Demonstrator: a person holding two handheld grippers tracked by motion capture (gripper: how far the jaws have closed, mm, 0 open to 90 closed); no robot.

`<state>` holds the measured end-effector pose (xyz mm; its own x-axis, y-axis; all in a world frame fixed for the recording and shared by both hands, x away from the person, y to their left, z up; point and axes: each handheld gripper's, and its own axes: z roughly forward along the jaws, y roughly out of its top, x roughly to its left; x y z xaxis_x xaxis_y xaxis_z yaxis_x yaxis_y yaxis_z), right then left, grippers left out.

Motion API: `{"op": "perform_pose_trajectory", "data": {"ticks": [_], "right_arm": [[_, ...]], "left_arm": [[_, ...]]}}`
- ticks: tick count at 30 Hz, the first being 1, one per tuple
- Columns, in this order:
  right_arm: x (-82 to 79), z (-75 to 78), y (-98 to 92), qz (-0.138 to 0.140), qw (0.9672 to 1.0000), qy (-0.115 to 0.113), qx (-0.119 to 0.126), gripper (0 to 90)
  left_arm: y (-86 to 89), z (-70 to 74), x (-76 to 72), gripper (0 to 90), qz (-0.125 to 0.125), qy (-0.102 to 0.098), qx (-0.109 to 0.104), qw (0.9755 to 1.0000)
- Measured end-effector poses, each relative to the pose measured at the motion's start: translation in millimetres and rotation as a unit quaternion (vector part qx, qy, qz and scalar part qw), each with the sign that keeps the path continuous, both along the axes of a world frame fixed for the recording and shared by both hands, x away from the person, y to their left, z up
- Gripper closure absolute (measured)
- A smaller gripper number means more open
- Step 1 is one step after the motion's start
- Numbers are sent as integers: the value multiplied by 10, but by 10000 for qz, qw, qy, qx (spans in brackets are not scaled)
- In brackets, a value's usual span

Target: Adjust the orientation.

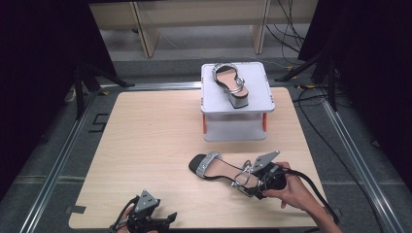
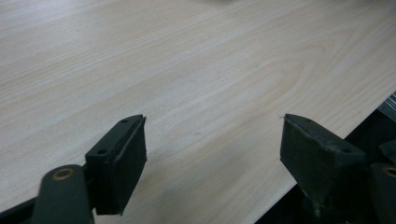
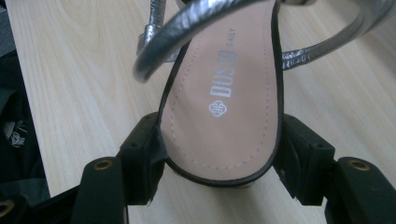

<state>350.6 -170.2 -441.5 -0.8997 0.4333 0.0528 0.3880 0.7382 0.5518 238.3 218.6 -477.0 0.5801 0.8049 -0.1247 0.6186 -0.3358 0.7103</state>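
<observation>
right hand-held gripper (image 3: 219,154) clamps sandal (image 3: 224,93) heel; left (image 2: 212,154) wide open.

Left black two-jaw gripper (image 1: 160,219): matte black body, grey three-cornered plate on top with small dark holes. Left gripper view: two blocky black jaws, each faced with a flat dark rubber pad (image 2: 133,161), two small screw holes per jaw block, brass-coloured rivet on the black link arm at lower left. Right black two-jaw gripper (image 1: 252,187): same build, grey three-cornered plate, thick black cable (image 1: 311,187) looping off its back end. Right gripper view: same black jaw blocks, brass rivets on both link arms. Hands bare, no sleeves visible.
</observation>
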Motion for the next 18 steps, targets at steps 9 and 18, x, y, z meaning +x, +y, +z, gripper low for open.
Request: {"op": "perform_pose_trajectory", "data": {"ticks": [9, 18], "right_arm": [[-36, 6, -79, -275, 9988, 393, -108, 276], [-131, 584, -247, -800, 9938, -111, 769, 256]], "left_arm": [[34, 6, 2, 161, 15, -76, 84, 9999], [40, 2, -3, 162, 135, 9, -5, 9999]]}}
